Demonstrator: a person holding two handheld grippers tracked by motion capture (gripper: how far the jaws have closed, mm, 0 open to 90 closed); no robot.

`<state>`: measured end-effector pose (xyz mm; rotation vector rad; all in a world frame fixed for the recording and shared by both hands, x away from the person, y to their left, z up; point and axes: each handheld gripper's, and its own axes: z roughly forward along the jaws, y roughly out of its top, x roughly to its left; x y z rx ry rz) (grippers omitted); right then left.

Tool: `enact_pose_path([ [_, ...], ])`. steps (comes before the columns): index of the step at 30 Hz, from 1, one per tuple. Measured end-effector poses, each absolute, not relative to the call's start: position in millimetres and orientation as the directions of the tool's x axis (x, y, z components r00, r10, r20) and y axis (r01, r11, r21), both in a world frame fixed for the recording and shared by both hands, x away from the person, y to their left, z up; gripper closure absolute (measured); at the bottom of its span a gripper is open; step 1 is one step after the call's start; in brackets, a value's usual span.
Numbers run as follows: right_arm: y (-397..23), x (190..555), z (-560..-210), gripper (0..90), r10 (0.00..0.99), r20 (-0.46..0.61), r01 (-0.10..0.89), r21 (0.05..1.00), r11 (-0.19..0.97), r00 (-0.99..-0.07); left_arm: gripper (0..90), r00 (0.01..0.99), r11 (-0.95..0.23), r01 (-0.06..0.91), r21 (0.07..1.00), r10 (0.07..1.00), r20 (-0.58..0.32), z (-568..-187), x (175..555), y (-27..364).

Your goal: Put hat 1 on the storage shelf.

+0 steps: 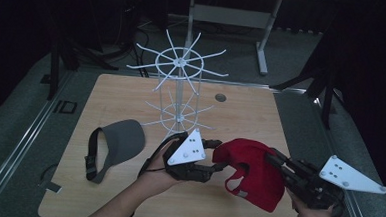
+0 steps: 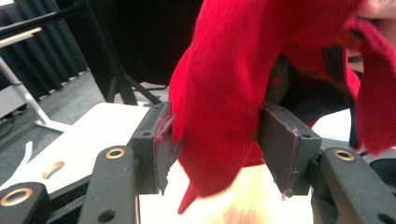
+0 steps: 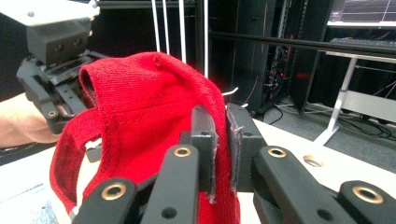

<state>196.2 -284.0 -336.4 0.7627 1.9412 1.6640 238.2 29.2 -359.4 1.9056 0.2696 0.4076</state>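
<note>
Currently the red cap (image 1: 251, 172) is held above the near right part of the table (image 1: 131, 93), between my two grippers. My right gripper (image 3: 220, 140) is clamped on a thin fold of its fabric, jaws nearly together. My left gripper (image 2: 212, 140) has its jaws apart around a hanging part of the cap; the pads are close, but I judge no firm grip.

Risk: if my right gripper releases first, the cap could slip and drop. Pulling apart could strain the strap.

The white wire rack (image 1: 180, 85) stands behind; the grey visor (image 1: 116, 145) lies left. No readable writing on the cap.
</note>
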Motion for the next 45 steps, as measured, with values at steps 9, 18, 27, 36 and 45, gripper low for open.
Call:
enact_pose_path([
  [9, -290.7, 197.4, -323.4, 82.5, 0.706, -0.009, 0.087, 0.991, 0.099, -0.708, 44.1, 0.911, -0.337, 0.027, 0.941, 0.395, 0.116, -377.0, 229.7, 53.4],
  [18, -295.7, 205.5, -311.1, 82.5, 0.733, -0.001, 0.075, 0.995, 0.071, -0.681, 40.9, 0.910, -0.329, 0.058, 0.943, 0.407, 0.086, -396.4, 220.1, 72.7],
  [27, -297.1, 214.3, -295.6, 82.4, 0.754, -0.014, 0.050, 0.997, 0.062, -0.657, 26.5, 0.917, -0.282, 0.116, 0.952, 0.400, 0.007, -426.1, 213.5, 95.2],
  [36, -294.7, 224.7, -280.6, 82.4, 0.760, -0.016, 0.036, 0.998, 0.052, -0.649, 25.7, 0.904, -0.256, 0.169, 0.952, 0.426, -0.046, -457.1, 210.6, 115.0],
  [45, -291.2, 237.3, -269.2, 82.4, 0.772, 0.000, 0.030, 0.999, 0.024, -0.636, 25.0, 0.883, -0.250, 0.188, 0.950, 0.467, -0.051, -495.1, 205.9, 131.3],
])
